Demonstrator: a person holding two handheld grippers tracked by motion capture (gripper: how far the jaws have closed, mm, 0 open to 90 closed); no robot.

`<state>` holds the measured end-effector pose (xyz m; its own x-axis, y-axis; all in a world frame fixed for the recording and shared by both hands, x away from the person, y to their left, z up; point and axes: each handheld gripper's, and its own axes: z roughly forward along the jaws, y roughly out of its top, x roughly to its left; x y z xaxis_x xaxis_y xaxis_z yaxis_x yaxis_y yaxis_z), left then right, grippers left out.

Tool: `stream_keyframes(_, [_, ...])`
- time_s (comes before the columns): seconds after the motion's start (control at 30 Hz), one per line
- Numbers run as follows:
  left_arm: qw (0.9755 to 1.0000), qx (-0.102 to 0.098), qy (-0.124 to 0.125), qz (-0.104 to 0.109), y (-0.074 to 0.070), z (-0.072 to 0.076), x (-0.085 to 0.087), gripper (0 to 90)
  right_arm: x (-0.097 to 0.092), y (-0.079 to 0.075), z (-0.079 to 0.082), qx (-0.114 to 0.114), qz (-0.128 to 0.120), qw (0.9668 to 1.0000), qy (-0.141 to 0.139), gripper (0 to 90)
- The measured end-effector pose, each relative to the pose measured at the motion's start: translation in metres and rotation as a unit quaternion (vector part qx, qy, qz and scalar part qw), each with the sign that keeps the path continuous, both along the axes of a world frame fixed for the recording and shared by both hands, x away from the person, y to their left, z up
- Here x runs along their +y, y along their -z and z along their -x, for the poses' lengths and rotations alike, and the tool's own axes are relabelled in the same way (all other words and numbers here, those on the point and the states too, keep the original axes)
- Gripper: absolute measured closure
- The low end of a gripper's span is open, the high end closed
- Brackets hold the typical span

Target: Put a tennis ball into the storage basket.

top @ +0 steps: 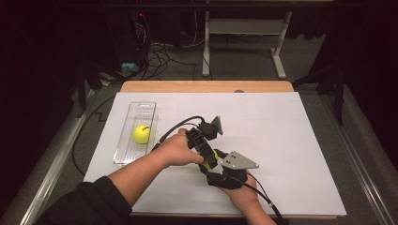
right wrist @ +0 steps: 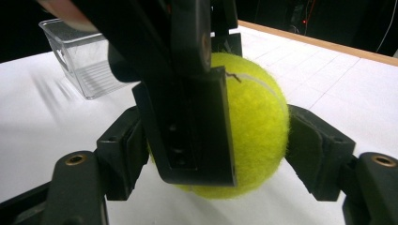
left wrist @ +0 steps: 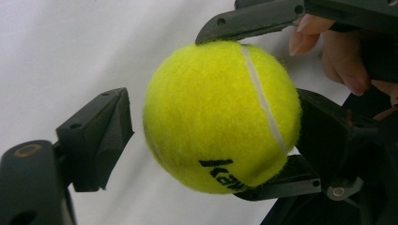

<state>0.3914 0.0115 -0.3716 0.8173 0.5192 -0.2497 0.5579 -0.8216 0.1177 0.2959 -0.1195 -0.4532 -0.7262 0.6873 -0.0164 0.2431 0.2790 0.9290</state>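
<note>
While your right gripper [right wrist: 211,154] has its jaws pressed on both flanks of the tennis ball [right wrist: 253,126], treat this as a handover: hold that grip firm until the left gripper [left wrist: 206,136] has truly taken the ball. In the left gripper view its jaws are partly closed, the left-side jaw standing apart from the felt with a gap, the right-side one at or against the ball, so it has no hold yet. Close it squarely across the ball's widest part, clear of the right gripper's jaws, which cross at the top and bottom of that frame.

Seen from the high view, the two grippers meet just below the centre of the frame, above the white desk [top: 281,140], with only a sliver of yellow between them; a second ball [top: 141,134] lies in the clear tray [top: 136,112] at centre left. Neither gripper view shows that second ball. Only the left gripper view reveals the gap and the black lettering; the right gripper view has one left jaw covering the ball's front, with the tray at upper left.
</note>
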Motion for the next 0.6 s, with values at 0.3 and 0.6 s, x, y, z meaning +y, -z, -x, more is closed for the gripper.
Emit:
stream_keyframes(0.3, [1.0, 0.004, 0.008, 0.004, -0.0014, -0.0002, 0.0001, 25.4, -0.0005, 0.0001, -0.0002, 0.003, -0.002, 1.0, 0.002, 28.1])
stream_keyframes(0.6, [1.0, -0.006, 0.004, -0.001, -0.001, 0.0019, -0.002, 26.0, -0.0008, 0.0009, -0.0015, 0.01, -0.007, 0.9999, 0.003, 27.5])
